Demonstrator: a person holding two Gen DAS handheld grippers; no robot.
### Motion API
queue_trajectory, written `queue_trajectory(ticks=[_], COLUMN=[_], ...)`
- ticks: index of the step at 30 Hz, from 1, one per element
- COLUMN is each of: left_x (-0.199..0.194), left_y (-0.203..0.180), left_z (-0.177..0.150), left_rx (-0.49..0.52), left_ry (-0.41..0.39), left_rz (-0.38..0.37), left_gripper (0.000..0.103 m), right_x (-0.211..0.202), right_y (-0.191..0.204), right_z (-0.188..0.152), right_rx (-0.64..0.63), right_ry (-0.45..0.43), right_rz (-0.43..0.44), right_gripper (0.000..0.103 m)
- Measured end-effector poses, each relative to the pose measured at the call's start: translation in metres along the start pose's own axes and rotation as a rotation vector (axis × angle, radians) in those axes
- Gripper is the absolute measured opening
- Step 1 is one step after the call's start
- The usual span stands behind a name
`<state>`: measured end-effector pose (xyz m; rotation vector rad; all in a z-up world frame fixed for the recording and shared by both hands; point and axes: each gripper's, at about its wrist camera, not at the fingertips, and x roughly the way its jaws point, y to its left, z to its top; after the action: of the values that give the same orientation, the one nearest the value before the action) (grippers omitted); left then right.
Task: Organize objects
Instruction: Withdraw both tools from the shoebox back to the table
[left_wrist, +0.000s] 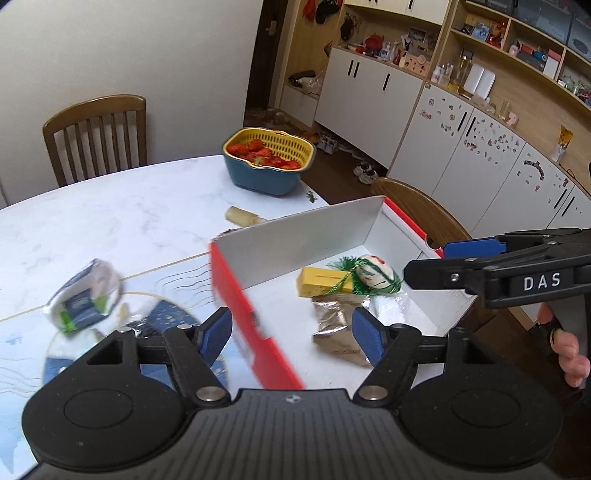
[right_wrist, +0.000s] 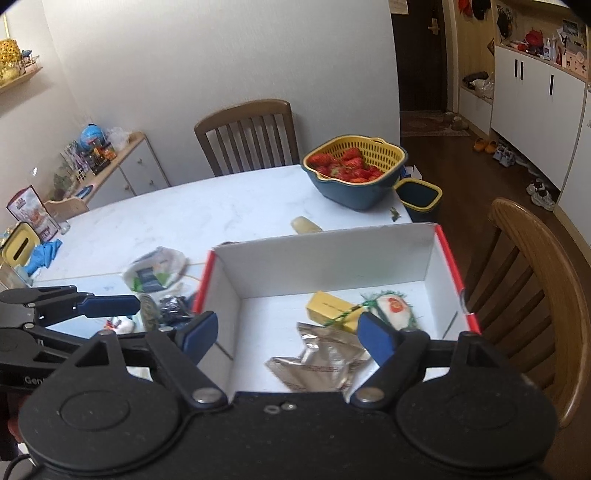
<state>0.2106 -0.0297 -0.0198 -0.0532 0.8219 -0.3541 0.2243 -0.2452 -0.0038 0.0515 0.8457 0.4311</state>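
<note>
Left gripper jaws wide and empty, right gripper likewise, red-and-white cardboard box holding crumpled silver foil pouch, yellow rectangular block, white wrapped packet left on marble table.

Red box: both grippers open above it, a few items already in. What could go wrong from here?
1. The red box appears to sit near the table's edge beside a chair; a nudge on its wall could push it off.
2. The left gripper straddles the box wall; descending could snag it.
3. The white packet and small items outside the box lie close together; grabbing one may knock another. The left view is blurred, so positions are uncertain.
</note>
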Motion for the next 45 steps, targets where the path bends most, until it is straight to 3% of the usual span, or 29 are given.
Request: queue_trajectory(ticks=[4, 23, 26, 28, 33, 38, 45], left_x=[-0.021, -0.069, -0.07, -0.071, -0.072, -0.066, -0.041], left_y=[0.022, 0.121, 0.133, 0.141, 0.166, 0.192, 0.221], left_z=[-0.008, -0.038, -0.042, -0.045, -0.051, -0.059, -0.081], left_rx=[-0.005, -0.049, -0.054, -0.056, -0.08, -0.118, -0.152], left_ry=[-0.021, -0.036, -0.035, -0.033, -0.036, -0.029, 0.016], left_rz=[0.025, 0.07, 0.071, 0.073, 0.076, 0.088, 0.087], left_gripper=[0.079, 0.079, 0.079, 0.086, 0.086, 0.103, 0.103], right_x=[-0.002, 0.02, 0.026, 0.032, 0.046, 0.063, 0.091], right_y=[0.019, 0.125, 0.141, 0.151, 0.172, 0.188, 0.199], right_z=[-0.006, -0.034, -0.039, -0.042, -0.05, -0.06, -0.076], right_rx=[0.003, -0.031, -0.051, -0.064, -0.086, -0.108, -0.131], right_ry=[-0.02, -0.034, -0.025, -0.015, 0.012, 0.044, 0.102], right_rz=[0.01, 0.071, 0.07, 0.069, 0.069, 0.061, 0.04], right_gripper=[0.086, 0.096, 0.097, 0.097, 0.097, 0.097, 0.096])
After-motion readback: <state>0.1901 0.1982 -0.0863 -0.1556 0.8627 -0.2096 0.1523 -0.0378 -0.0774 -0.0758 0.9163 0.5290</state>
